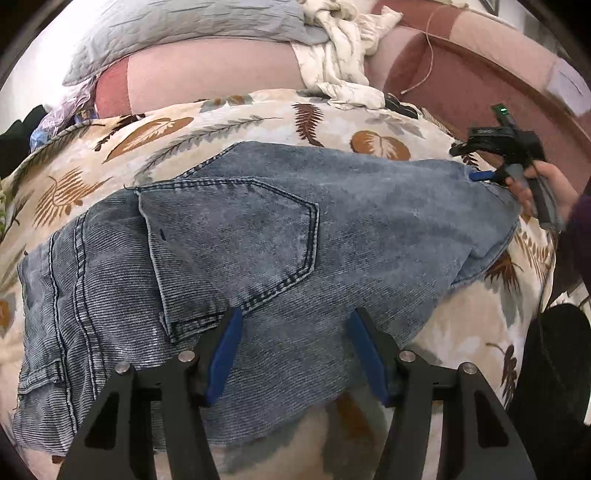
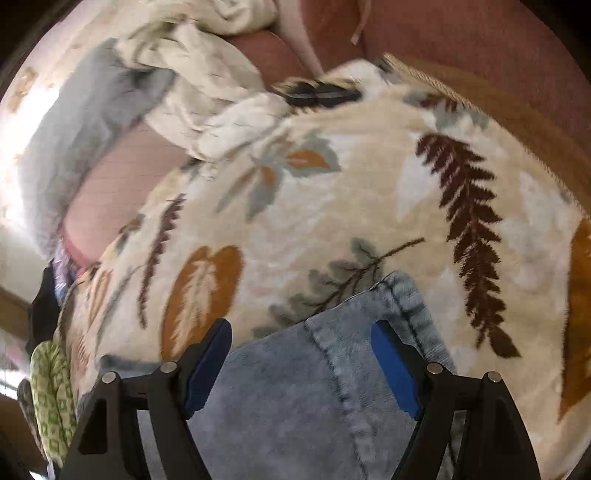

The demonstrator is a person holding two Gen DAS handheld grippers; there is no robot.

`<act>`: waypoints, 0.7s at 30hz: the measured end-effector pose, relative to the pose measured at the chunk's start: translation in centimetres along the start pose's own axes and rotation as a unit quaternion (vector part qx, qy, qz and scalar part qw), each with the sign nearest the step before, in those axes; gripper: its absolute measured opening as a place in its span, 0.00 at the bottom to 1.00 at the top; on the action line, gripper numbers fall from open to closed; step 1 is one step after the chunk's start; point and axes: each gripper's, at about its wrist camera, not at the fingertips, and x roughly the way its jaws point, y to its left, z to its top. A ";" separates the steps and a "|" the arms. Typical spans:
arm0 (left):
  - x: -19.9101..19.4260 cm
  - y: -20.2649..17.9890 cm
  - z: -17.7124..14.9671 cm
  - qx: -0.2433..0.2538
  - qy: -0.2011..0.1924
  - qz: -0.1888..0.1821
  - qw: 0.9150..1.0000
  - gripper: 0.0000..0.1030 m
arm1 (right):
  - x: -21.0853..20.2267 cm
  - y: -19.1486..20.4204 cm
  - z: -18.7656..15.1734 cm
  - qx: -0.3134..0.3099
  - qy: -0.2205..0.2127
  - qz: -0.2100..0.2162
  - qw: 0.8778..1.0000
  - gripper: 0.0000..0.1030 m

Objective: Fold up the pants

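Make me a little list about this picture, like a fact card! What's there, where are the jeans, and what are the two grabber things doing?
Main thing: blue jeans, back pocket facing up
Jeans lie on: leaf-print blanket
Left hand-held gripper: open, above the jeans' near edge
Right hand-held gripper: open, at the jeans' far end by a hem
Behind the blanket: grey pillow, crumpled cream cloth, pink and brown couch
Fold state: jeans lie folded over, not yet a neat small stack
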 end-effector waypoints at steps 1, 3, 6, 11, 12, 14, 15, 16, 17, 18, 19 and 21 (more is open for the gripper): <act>0.0 0.0 0.0 0.000 0.002 -0.001 1.000 0.60 | 0.4 -0.3 -0.1 0.006 0.003 0.002 1.000 0.78; -0.2 0.2 0.0 -0.003 0.004 -0.004 1.000 0.60 | 0.4 0.4 0.1 -0.003 -0.003 -0.015 1.000 0.78; -0.8 0.4 0.1 -0.016 -0.005 -0.002 1.000 0.60 | -0.6 4.2 -0.1 -0.068 -0.015 -0.071 0.995 0.78; -2.3 0.9 0.4 -0.033 -0.033 0.011 0.999 0.60 | -1.6 14.0 -2.5 -0.193 0.019 0.065 0.979 0.78; -2.6 1.1 0.4 -0.038 -0.035 0.010 0.999 0.60 | -1.4 15.8 -3.2 -0.209 0.035 0.092 0.973 0.78; -2.7 1.4 0.4 -0.047 -0.032 0.011 0.998 0.60 | -0.1 20.3 -5.1 -0.247 0.081 0.143 0.955 0.78; -2.7 1.5 0.3 -0.049 -0.029 0.010 0.998 0.60 | 0.5 21.7 -5.9 -0.256 0.095 0.156 0.949 0.78; -2.7 1.6 0.3 -0.052 -0.023 0.009 0.998 0.60 | 1.4 23.5 -6.7 -0.268 0.113 0.168 0.942 0.78; -2.6 1.6 0.3 -0.052 -0.017 0.011 0.998 0.60 | 2.5 25.1 -7.3 -0.280 0.128 0.175 0.935 0.78; -2.6 1.6 0.2 -0.051 -0.013 0.014 0.999 0.60 | 3.4 26.4 -7.7 -0.292 0.137 0.176 0.930 0.78; -2.6 1.6 0.1 -0.048 -0.006 0.019 0.999 0.60 | 4.0 27.2 -7.9 -0.299 0.141 0.176 0.927 0.78; -2.3 1.6 0.0 -0.045 0.006 0.029 0.999 0.60 | 5.6 28.8 -8.2 -0.304 0.161 0.183 0.921 0.78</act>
